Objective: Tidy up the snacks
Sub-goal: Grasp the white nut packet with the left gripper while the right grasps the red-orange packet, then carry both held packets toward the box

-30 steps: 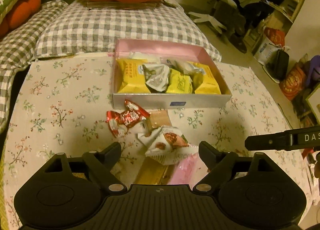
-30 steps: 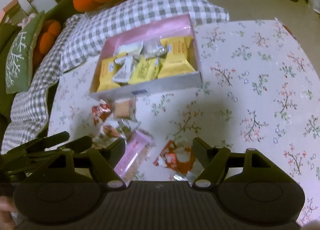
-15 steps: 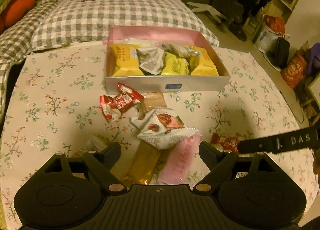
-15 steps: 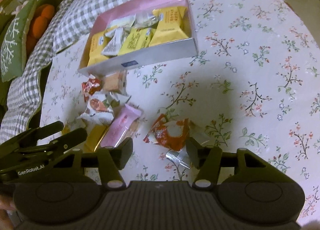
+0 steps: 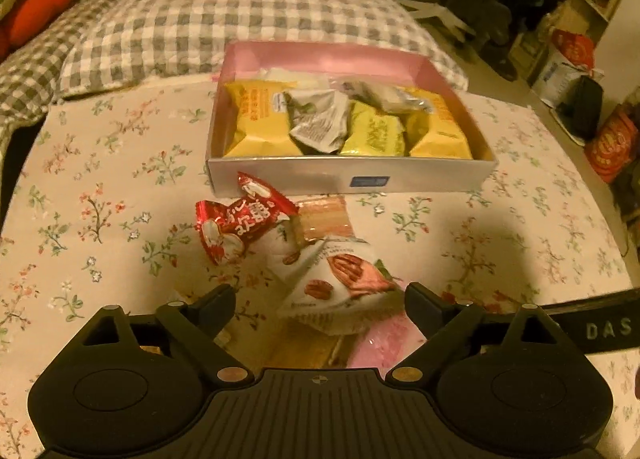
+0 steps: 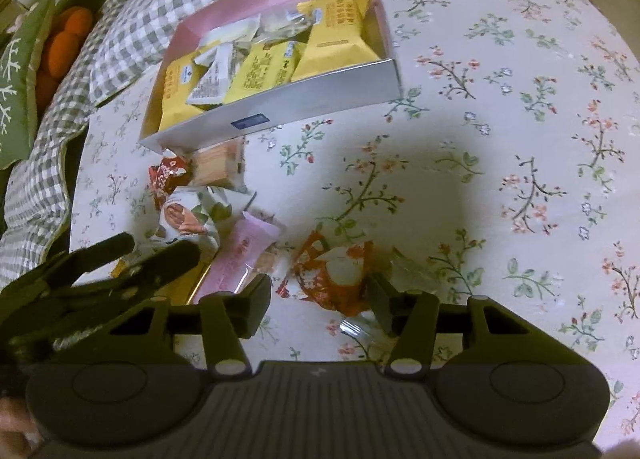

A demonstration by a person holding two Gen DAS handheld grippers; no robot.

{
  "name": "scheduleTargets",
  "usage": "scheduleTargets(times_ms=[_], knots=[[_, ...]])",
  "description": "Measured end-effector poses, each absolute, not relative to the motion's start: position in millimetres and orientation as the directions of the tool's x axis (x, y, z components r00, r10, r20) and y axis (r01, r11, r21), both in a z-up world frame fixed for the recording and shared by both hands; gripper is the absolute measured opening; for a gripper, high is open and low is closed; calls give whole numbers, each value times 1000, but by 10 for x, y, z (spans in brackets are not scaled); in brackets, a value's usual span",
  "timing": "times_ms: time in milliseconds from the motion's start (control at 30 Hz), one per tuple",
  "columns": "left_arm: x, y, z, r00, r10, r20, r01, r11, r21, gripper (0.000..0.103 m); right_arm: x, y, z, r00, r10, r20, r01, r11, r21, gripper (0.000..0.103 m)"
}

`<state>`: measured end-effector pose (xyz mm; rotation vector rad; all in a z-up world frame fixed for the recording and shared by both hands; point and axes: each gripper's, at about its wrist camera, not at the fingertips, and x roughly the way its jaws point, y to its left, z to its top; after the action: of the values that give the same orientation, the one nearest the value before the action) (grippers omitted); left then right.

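Here, your left gripper (image 5: 320, 301) sits at the lower centre of its frame with both fingers spread wide, holding nothing; the white pecan snack packet (image 5: 340, 283) lies between the fingertips, over a pink wrapper (image 5: 384, 343). Just above it lie a red candy wrapper (image 5: 240, 221) and a pale wafer packet (image 5: 322, 215), both close to the front wall of the pink-lined box (image 5: 348, 181), which occupies the upper centre and holds yellow and silver packets. Your right gripper (image 6: 320, 291), at the bottom of its frame, has its fingers parted around an orange-red snack packet (image 6: 332, 275) on the floral tablecloth (image 6: 520, 139); whether the pads touch it, you cannot tell. The box (image 6: 320, 99) lies at upper left there.
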<state>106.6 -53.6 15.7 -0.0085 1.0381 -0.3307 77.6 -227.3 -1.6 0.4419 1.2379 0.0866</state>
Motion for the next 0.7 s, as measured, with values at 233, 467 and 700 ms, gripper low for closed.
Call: scheduleTargets(times_ms=[233, 467, 700], knots=[[1183, -614, 1, 452, -277, -848, 252, 951, -176, 95, 849, -2248, -100, 324, 293, -900, 185, 913, 364, 41], [1201, -623, -56, 465, -293, -835, 262, 947, -186, 82, 879, -2217, -109, 335, 288, -897, 182, 914, 362, 36], [1165, -638, -7, 474, -323, -819, 305, 933, -192, 53, 875, -2209, -81, 349, 282, -894, 165, 920, 355, 35]])
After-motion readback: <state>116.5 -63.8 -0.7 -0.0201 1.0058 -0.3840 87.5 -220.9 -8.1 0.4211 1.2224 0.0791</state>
